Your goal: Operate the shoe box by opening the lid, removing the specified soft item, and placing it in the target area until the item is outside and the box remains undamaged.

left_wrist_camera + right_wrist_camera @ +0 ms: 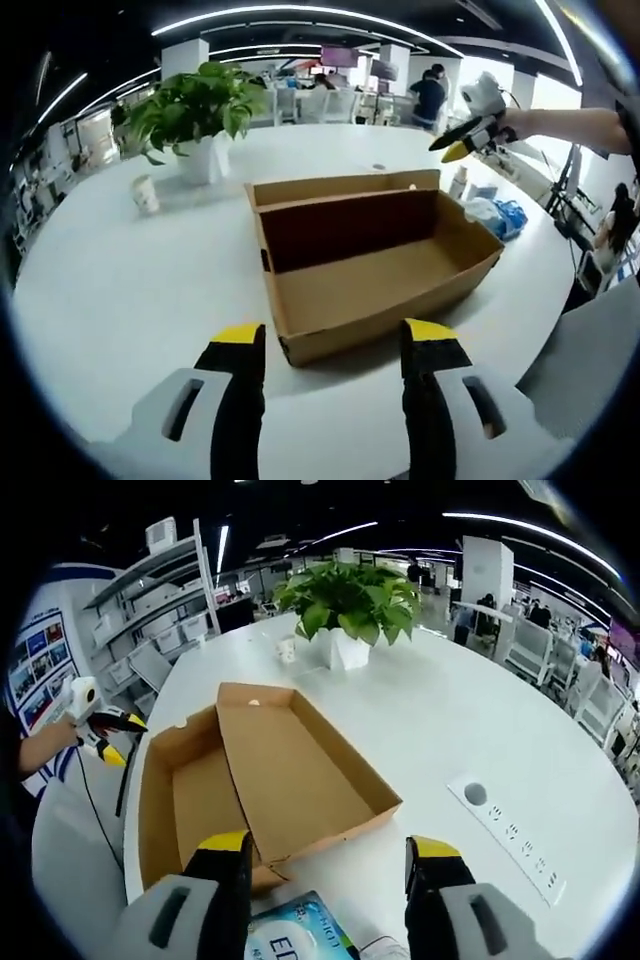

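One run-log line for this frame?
shoe box: open, interior looks empty | soft pack: on table near right gripper | left gripper: open

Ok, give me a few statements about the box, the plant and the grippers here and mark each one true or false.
1. The box is open, its lid folded back. True.
2. Something soft lies inside the box. False: in both views its inside looks empty.
3. A potted plant stands on the table beyond the box. True.
4. The left gripper is clamped on the box's front wall. False: its jaws are spread and short of the box, touching nothing.
5. A blue and white packet lies between the right gripper's jaws, close to the camera. True.
6. The plant pot is black. False: it is white.
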`<state>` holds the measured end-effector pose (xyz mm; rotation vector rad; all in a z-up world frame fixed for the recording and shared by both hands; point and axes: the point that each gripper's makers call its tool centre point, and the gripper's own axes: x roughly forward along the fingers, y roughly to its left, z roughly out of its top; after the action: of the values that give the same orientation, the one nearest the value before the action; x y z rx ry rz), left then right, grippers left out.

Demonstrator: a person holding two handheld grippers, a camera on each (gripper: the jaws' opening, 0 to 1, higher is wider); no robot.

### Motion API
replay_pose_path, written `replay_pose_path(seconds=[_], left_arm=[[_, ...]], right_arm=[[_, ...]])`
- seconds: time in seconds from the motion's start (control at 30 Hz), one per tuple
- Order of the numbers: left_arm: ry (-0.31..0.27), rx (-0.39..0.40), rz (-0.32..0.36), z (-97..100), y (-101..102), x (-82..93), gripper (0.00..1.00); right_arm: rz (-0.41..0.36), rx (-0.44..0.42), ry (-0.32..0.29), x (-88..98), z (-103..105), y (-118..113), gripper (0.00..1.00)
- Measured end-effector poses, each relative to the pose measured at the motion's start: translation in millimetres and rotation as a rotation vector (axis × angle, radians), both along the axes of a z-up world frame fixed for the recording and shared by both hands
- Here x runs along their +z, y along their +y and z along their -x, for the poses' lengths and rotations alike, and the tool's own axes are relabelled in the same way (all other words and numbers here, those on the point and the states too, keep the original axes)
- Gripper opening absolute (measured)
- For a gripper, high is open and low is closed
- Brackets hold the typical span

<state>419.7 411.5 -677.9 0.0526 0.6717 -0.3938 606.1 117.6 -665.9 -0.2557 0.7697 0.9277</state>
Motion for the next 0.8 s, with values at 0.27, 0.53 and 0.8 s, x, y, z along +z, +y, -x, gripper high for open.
replay_pose_path(seconds=[0.27,0.53,0.8], left_arm=[[0.011,0.046,0.006,-6.8,7.7,-2.0,0.41],[0.032,0.102,0.012,-11.3,16.6,-8.2,0.32],[0.052,0.137,0.027,-15.8,21.2,-17.6,0.28]], right_arm=[[-0.028,-0.053,-0.035,-0.7,-5.7,6.5,0.57],[-0.088,-0.150,-0.014,0.2,-11.2,12.9,0.55],[-0.129,-0.256,0.020,-1.5,-17.6,21.3,0.53]])
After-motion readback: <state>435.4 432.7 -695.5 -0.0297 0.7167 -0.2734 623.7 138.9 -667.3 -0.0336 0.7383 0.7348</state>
